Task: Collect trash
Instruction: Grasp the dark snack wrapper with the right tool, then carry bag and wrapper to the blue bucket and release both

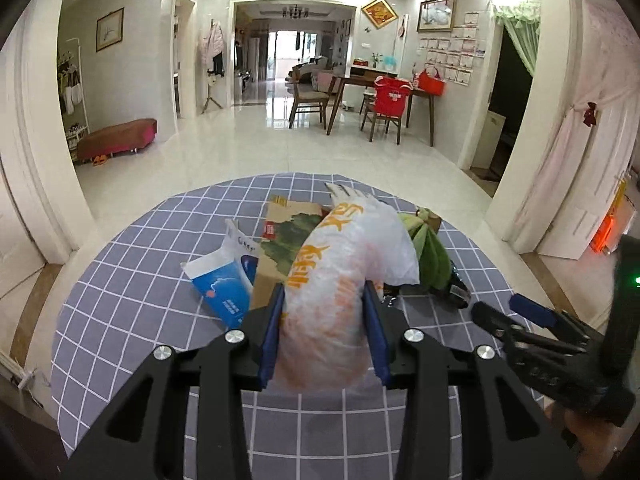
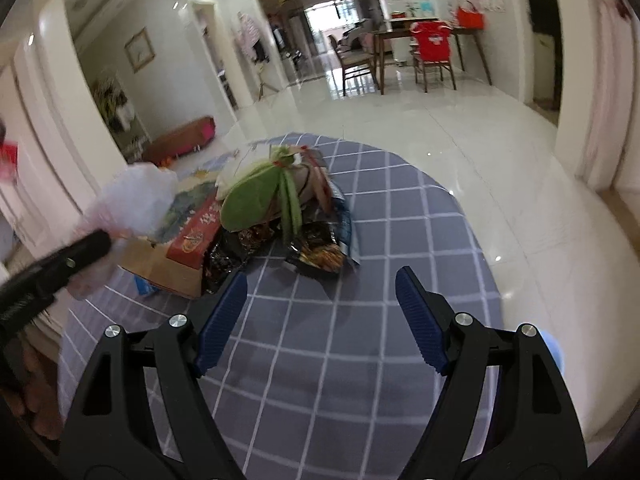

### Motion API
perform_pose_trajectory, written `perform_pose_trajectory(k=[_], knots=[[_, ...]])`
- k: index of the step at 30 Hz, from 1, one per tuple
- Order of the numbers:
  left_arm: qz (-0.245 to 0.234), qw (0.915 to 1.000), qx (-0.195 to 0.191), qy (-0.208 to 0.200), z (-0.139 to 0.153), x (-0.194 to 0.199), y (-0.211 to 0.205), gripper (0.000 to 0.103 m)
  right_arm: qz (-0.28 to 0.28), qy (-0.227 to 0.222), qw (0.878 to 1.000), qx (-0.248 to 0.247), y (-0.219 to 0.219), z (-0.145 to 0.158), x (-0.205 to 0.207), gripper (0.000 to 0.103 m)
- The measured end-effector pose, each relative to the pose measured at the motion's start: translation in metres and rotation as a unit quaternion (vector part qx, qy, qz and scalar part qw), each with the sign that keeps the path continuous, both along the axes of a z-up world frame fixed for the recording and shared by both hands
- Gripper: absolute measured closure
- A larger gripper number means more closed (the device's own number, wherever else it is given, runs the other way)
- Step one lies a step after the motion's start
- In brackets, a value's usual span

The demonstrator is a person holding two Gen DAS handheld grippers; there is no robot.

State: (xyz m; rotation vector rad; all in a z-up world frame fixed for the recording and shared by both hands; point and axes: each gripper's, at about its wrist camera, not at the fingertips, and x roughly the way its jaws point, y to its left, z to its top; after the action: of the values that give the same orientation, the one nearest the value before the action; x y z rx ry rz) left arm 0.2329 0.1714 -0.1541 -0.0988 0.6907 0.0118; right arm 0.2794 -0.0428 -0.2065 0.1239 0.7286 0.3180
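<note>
Left claw (image 1: pixel 325 312) grips white plastic bag (image 1: pixel 352 248); right claw (image 2: pixel 320 312) gapes.

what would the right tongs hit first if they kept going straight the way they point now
Probably the dark snack wrappers at the near edge of the trash pile, with the green leaves just behind. Only checked tablecloth lies between; depth is uncertain.
</note>
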Motion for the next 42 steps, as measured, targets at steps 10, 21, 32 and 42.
perform_pose_trajectory(k=[10, 21, 32, 42], knots=[[-0.01, 0.9999, -0.008, 0.01, -0.01, -0.009, -0.004, 0.066, 0.016, 0.035, 0.998, -0.04, 0.013, -0.009, 0.034, 0.084], [-0.023, 0.9997, -0.008, -0.006, 0.001, -0.027, -0.025, 0.066, 0.018, 0.03, 0.998, 0.059, -0.036, 0.006, -0.019, 0.087], [-0.101, 0.9948, 0.005, -0.01, 0.007, -0.038, -0.112, 0.066, -0.054, -0.01, 0.992, 0.112, -0.125, 0.023, -0.074, 0.087], [-0.205, 0.9786, -0.002, 0.01, -0.017, -0.014, -0.247, 0.066, -0.194, -0.02, 0.973, 0.12, -0.25, -0.002, -0.111, 0.087]])
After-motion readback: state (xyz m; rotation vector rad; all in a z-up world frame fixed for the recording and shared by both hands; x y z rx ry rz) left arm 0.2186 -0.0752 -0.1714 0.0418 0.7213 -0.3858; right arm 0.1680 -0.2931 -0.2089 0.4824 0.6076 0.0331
